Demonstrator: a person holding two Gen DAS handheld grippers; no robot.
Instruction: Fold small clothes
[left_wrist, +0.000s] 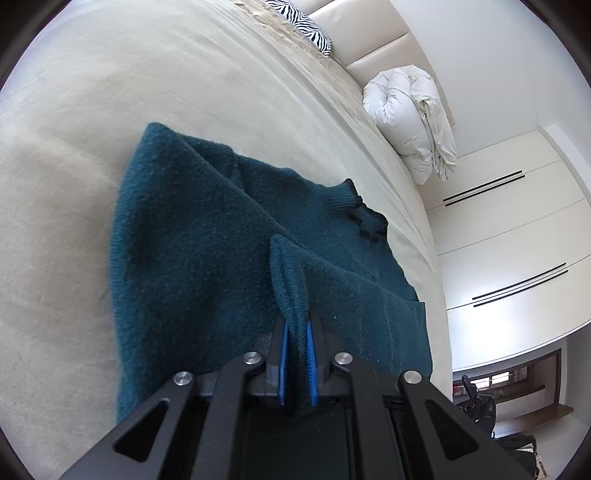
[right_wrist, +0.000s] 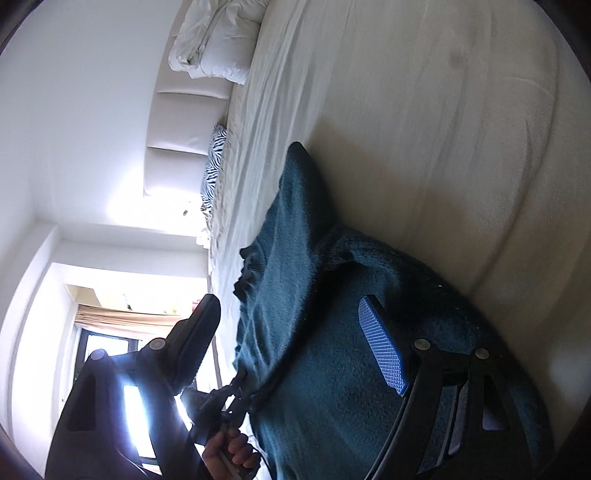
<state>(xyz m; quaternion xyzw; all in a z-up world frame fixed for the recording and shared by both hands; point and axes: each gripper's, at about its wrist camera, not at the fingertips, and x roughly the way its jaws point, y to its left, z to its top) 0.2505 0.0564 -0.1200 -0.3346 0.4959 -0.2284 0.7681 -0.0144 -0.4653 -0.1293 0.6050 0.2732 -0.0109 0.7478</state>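
The left gripper (left_wrist: 295, 354) pinched the sweater (left_wrist: 207, 258) cuff; the right gripper (right_wrist: 291, 332) gaped empty — a loose pinch risked dropping the sleeve.

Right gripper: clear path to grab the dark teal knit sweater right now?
Probably yes. The right gripper is open, its jaws straddling the dark teal knit sweater on the cream bed, with nothing between. The left gripper pinches another fold.

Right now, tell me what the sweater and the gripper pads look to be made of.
Teal sweater: apparently knitted wool or a wool-like yarn, matte, with a fuzzy nap and ribbed edges. Left gripper pads: blue, probably rubber or soft plastic; the right gripper's pad shows a fine cross-hatched grip texture.
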